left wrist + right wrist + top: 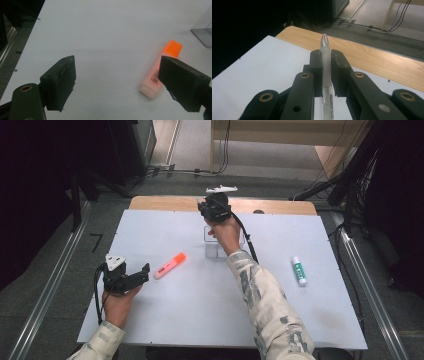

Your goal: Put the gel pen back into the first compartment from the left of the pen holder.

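My right gripper (216,206) is raised over the far part of the white table (200,310), my hand wrapped round it, just above a clear plastic holder (214,251) that my hand partly hides. My left gripper (126,276) sits low near the table's left edge, its jaws apart and pointing toward an orange highlighter (170,265) lying just beside them. Well off to the right lies a white glue stick (299,271) with a green label.
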The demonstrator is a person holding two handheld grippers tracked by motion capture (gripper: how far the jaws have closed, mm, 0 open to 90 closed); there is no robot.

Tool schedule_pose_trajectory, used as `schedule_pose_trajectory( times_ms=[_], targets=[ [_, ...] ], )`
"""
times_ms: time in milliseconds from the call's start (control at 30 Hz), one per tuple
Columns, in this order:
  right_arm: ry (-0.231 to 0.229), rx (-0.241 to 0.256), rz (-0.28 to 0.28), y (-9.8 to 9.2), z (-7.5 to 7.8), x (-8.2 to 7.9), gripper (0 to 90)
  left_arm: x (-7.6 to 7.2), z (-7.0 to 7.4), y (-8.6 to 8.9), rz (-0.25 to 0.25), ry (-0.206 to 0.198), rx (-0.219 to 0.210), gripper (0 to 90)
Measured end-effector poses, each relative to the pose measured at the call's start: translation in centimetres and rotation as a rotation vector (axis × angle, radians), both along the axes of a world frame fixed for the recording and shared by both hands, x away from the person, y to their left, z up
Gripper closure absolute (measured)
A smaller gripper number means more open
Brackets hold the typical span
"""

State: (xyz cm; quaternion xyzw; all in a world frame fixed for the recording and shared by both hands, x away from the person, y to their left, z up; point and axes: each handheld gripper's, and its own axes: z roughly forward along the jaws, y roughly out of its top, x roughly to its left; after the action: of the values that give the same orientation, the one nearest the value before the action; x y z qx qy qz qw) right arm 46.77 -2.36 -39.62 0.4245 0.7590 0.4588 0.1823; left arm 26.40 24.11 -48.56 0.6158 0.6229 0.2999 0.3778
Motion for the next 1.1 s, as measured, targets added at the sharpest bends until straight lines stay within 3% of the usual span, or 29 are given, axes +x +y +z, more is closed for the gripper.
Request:
schedule_pose_trajectory(
  times_ms=[633,900,1100],
  targets=[
    [-0.001,0.011,0.028,-1.0,0.0,-1.1,78.3,0.0,0.0,0.0,0.001,0.003,0.004,15.3],
    [0.001,0.026,0.038,-2.5,-0.7,-2.5,77.2,0.0,-0.1,-0.1,0.002,0.004,0.005,15.3],
    [0.020,0.022,0.047,-3.5,-1.5,-3.1,66.3,0.0,-0.1,-0.1,0.001,0.007,0.006,15.4]
  ],
)
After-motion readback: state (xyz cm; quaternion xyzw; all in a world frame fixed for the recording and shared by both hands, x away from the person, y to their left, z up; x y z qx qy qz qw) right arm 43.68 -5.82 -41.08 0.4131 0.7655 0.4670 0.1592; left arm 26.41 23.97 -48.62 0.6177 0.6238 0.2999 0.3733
